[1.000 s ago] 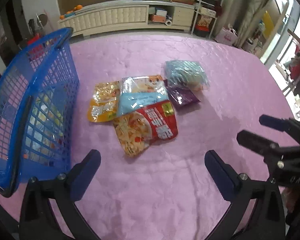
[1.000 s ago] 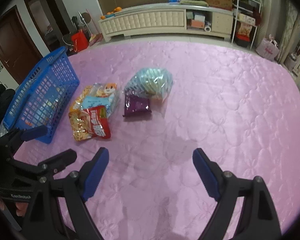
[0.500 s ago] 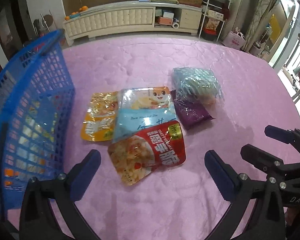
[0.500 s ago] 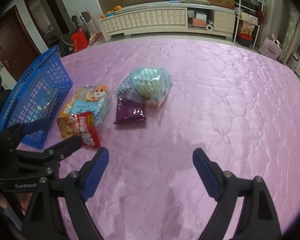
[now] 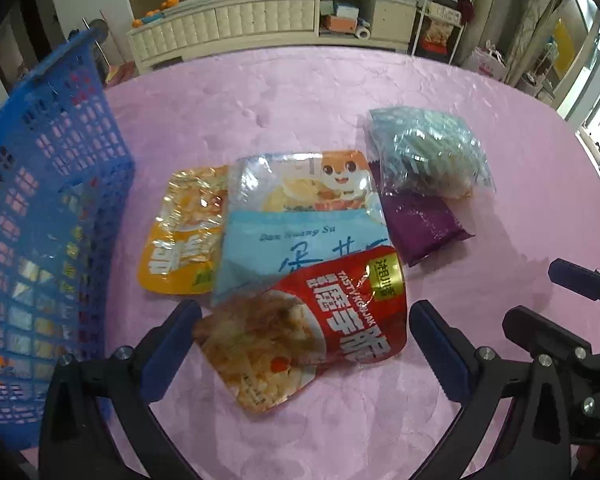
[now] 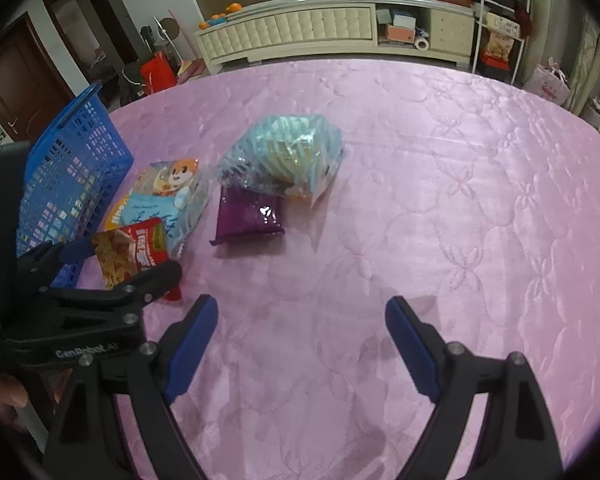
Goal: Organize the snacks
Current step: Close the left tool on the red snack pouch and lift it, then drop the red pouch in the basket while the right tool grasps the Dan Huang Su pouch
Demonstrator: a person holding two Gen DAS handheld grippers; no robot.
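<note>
Left wrist view: a pink quilted table (image 5: 300, 92) with a cream sideboard behind it. Blue plastic lattice basket (image 5: 48, 208) stands at the left edge. Snacks lie in a loose cluster mid-table: red foil pouch with white lettering (image 5: 320, 320) nearest, overlapping a pale blue and clear packet with a cartoon animal (image 5: 300, 216); an orange foil pouch (image 5: 184, 236) just left of that, partly under it; a purple wrapped bar (image 5: 420, 224) to the right, with a clear striped plastic bag of sweets (image 5: 424, 156) resting on its far end. Left gripper (image 5: 304, 332) stands wide open, its blue pads either side of the red pouch, not pressing it. Right gripper shows at the right edge.

Right wrist view: same pink table (image 6: 460, 200). Right gripper (image 6: 302, 328) wide open over bare cloth, holding nothing. Purple bar (image 6: 248, 220) and striped bag (image 6: 284, 156) lie ahead; basket (image 6: 72, 176) at far left.
</note>
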